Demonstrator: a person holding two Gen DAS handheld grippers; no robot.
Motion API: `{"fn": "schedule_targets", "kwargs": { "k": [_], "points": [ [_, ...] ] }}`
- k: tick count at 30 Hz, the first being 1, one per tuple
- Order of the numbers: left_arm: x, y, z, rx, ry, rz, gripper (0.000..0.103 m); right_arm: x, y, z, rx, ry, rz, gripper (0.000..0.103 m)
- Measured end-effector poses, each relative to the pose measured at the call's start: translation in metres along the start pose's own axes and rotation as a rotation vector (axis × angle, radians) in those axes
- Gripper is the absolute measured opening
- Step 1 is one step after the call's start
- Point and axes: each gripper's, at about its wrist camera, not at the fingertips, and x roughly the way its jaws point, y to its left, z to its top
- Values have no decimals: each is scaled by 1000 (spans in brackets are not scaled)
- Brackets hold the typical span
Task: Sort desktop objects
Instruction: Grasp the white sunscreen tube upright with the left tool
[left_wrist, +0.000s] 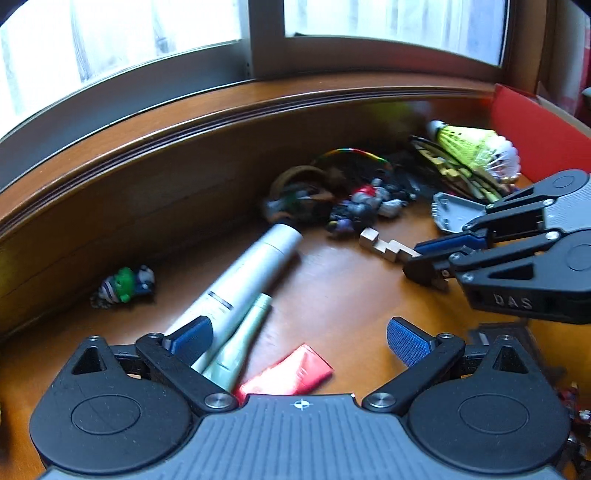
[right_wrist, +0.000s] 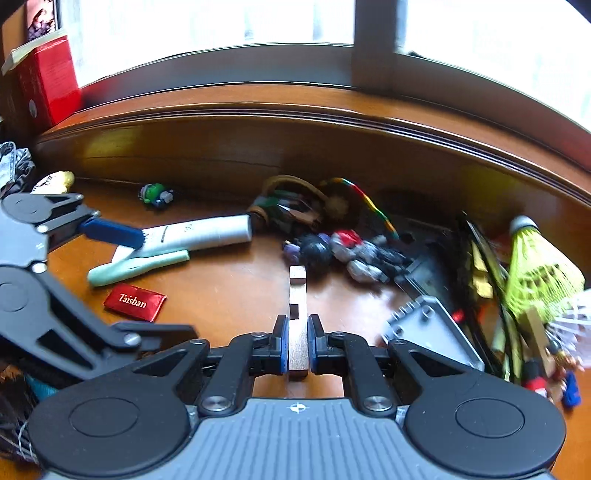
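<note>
The polished wooden desk (right_wrist: 236, 291) was a warm orange-brown. On it, the stepped pale wooden block (right_wrist: 297, 325) showed light tan, pinched between the royal-blue pads (right_wrist: 284, 343) of the black right gripper (right_wrist: 297, 343). The black left gripper (left_wrist: 299, 338) carried the same blue, finely ribbed pads (left_wrist: 408, 341). A silver-white cylindrical bottle (left_wrist: 245, 275) bore a thin dark band, and beside it lay a mint-green tube (left_wrist: 242, 338). The glossy red foil packet (right_wrist: 135, 302) had white lettering. A small green toy figure (left_wrist: 123, 282) wore blue and white stripes. The neon yellow-green shuttlecock (left_wrist: 467, 142) ended in a white skirt, and a cord (left_wrist: 352, 153) ran rainbow-striped.
</note>
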Motion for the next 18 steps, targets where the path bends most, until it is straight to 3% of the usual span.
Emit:
{"fn": "schedule_targets", "kwargs": {
  "k": [6,12,15,18],
  "points": [
    [7,8,23,40,-48,63,99,-6,-7,-7,33,0,-9,12],
    [47,24,37,76,55,34,67,-9,-8,-10,56,2,-9,12],
    [45,31,39,45,51,-34,62,-10,-10,-11,69,-3,-6,12],
    [43,29,41,34,35,-82,48,-9,-10,-11,72,-9,-6,12]
  ]
}}
